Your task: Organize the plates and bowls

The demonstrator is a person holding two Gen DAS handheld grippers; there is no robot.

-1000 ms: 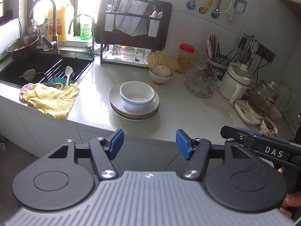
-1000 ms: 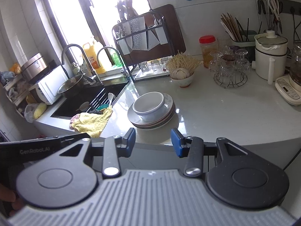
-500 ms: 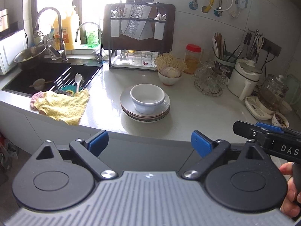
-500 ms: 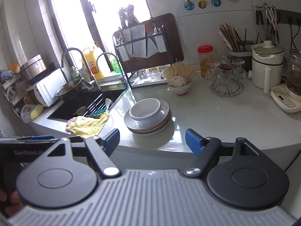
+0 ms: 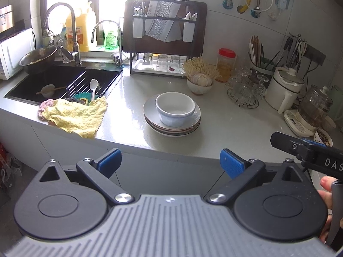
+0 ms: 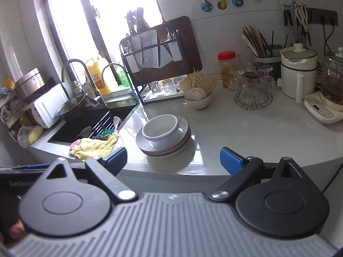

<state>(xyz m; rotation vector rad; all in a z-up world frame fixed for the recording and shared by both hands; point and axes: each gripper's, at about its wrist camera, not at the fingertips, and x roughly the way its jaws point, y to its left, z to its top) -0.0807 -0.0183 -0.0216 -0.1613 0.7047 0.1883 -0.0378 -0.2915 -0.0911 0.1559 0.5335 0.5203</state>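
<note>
A white bowl (image 5: 174, 108) sits on a stack of several plates (image 5: 150, 111) on the grey counter, also seen in the right wrist view, bowl (image 6: 160, 130) on plates (image 6: 184, 135). My left gripper (image 5: 170, 161) is open and empty, held in front of the counter edge, short of the stack. My right gripper (image 6: 172, 160) is open and empty, likewise short of the counter edge. The right gripper's body shows at the left wrist view's right edge (image 5: 308, 152).
A yellow cloth (image 5: 75, 115) lies at the sink corner. A black sink (image 5: 53, 81) holds a spoon and steel bowl. A dish rack (image 5: 163, 42), garlic bowl (image 5: 200, 84), glass rack (image 5: 244, 90), white pot (image 5: 285, 90) and kettle (image 5: 313, 109) stand behind.
Both grippers have opened wider and pulled back and up slightly from the counter. The bowl and plates have not moved.
</note>
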